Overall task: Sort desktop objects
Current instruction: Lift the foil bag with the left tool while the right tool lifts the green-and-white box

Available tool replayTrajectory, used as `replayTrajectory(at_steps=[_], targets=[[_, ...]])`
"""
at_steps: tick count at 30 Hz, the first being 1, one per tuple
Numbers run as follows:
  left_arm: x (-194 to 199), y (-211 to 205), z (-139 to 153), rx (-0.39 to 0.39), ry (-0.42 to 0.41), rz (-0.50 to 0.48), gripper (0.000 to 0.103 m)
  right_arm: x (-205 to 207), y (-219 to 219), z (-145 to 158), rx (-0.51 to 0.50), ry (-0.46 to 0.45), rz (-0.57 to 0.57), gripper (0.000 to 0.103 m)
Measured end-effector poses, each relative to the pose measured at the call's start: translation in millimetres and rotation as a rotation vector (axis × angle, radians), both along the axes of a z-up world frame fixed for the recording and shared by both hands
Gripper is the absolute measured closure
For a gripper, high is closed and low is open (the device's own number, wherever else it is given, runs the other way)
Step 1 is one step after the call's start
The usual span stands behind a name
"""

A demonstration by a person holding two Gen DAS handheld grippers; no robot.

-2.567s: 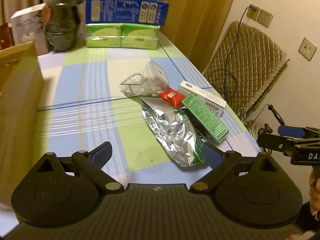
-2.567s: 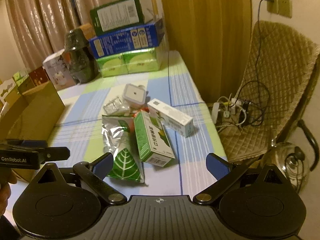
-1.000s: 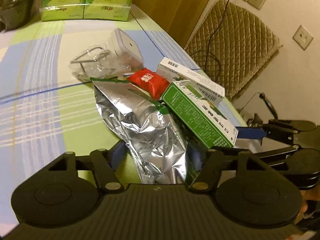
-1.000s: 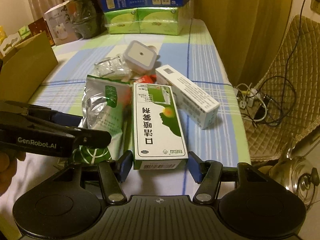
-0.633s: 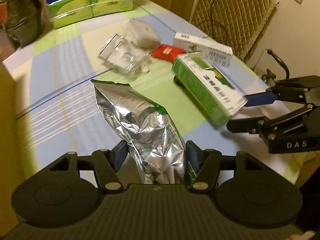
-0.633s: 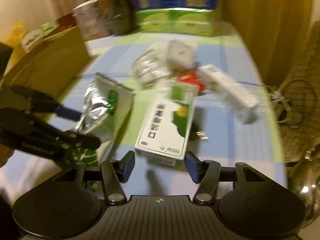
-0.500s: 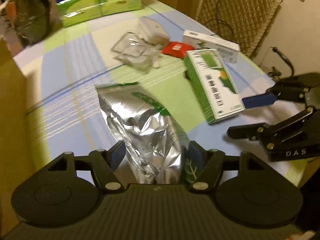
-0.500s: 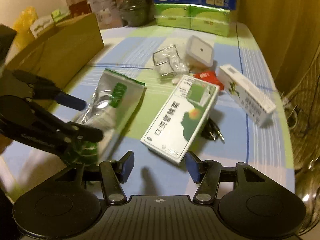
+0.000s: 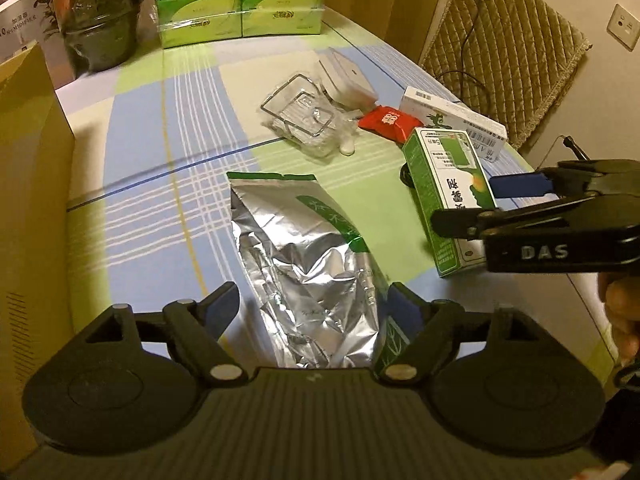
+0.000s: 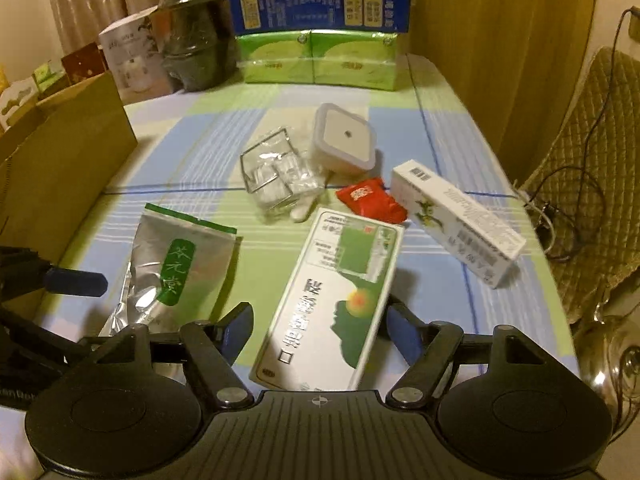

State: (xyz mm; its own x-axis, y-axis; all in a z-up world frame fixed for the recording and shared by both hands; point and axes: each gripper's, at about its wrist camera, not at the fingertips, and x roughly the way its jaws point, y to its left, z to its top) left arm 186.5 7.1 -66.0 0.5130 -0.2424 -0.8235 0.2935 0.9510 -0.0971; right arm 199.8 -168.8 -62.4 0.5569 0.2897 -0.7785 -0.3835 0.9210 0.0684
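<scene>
A silver foil tea bag [image 9: 304, 248] with a green label lies flat on the checked tablecloth [image 9: 160, 184]. Its near end sits between the fingers of my left gripper [image 9: 314, 300], which is open; a thin gap shows beside the left finger [image 9: 224, 300]. In the right wrist view the same bag [image 10: 180, 264] lies left of a green and white medicine box [image 10: 340, 296]. That box is blurred and sits loose between the spread fingers of my right gripper [image 10: 320, 330], which is open. From the left wrist view the box [image 9: 448, 184] rests on the cloth with the right gripper [image 9: 466, 200] around its near end.
Behind lie a clear plastic pack [image 10: 272, 176], a white square container [image 10: 344, 140], a red packet [image 10: 368, 198] and a white carton [image 10: 460, 220]. A cardboard box [image 10: 60, 168] walls the left side. Green tissue packs [image 10: 316, 60] and a dark jar [image 10: 192, 40] line the back. A quilted chair [image 9: 504, 40] stands past the table's right edge.
Both grippers closed on the bag and the box, carried them left and nearer out of the pile, and have now spread their fingers. The bag and box rest on the cloth, apart from each other.
</scene>
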Motion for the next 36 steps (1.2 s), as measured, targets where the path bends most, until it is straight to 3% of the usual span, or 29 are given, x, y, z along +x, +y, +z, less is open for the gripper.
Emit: replayTrajectory(at_steps=[4, 11, 18, 23, 25, 27, 33, 36], targets=[[8, -3, -6, -0.014, 0.015, 0.012, 0.024, -2, 1, -2, -0.023, -0.006, 0.023, 0.045], [15, -8, -13, -0.007, 0.036, 0.023, 0.023, -18, -11, 0, -0.013, 0.028, 0.055, 0.048], [8, -9, -5, 0.03, 0.036, -0.006, 0.045, -25, -10, 0, -0.017, 0.042, 0.096, 0.047], [2, -3, -4, 0.059, 0.028, -0.009, 0.044, -21, -4, -5, -0.015, 0.065, 0.102, 0.047], [4, -1, -7, 0.057, 0.033, 0.001, 0.034, -18, 0, -7, -0.031, 0.07, 0.097, 0.047], [6, -2, -11, 0.063, 0.039, 0.013, 0.03, -17, 3, -7, -0.04, 0.065, 0.1, 0.047], [10, 0, -18, 0.043, 0.055, 0.03, 0.03, -13, 8, -12, -0.06, 0.076, 0.102, 0.047], [11, -2, -18, 0.045, 0.057, 0.027, 0.037, -13, 8, -14, -0.064, 0.079, 0.107, 0.048]])
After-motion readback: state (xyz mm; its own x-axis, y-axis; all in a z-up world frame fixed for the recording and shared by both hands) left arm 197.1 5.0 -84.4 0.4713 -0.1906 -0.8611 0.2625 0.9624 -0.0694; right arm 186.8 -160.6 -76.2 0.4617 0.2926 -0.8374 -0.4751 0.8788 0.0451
